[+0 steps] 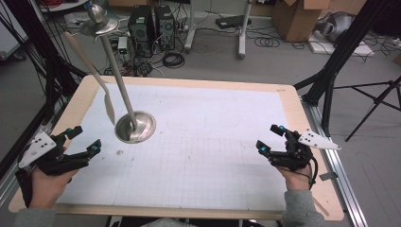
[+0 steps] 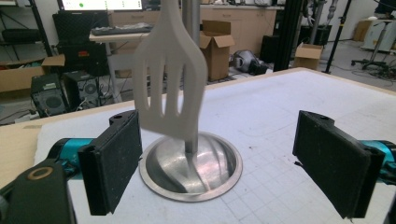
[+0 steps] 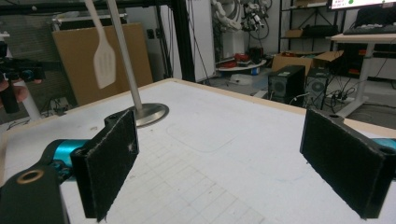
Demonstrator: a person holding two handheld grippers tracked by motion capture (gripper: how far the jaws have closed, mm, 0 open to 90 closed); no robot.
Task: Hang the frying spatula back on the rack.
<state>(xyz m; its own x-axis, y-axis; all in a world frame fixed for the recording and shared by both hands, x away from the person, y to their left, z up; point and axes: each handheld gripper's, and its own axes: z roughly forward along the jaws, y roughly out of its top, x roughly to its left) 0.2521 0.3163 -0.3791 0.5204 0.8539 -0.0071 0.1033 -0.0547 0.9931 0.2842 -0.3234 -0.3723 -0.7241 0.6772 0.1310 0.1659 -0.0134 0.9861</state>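
A metal stand with a round base [image 1: 135,126] and a slanted pole [image 1: 116,71] rises from the left half of the white gridded mat [image 1: 213,156]. A pale slotted spatula [image 1: 108,108] hangs from the stand's top, blade down, just left of the base. My left gripper [image 1: 85,140] rests at the mat's left edge, open and empty; the spatula blade [image 2: 169,79] hangs close ahead between its jaws, with the base [image 2: 191,168] behind. My right gripper [image 1: 269,137] sits at the right edge, open and empty, facing the stand [image 3: 150,113] and spatula [image 3: 104,59].
The mat lies on a wooden table [image 1: 302,123]. Black tripod legs [image 1: 331,75] stand by the far right corner and dark frame bars [image 1: 42,71] along the left. Computer towers [image 1: 151,23] and cables sit on the floor beyond the far edge.
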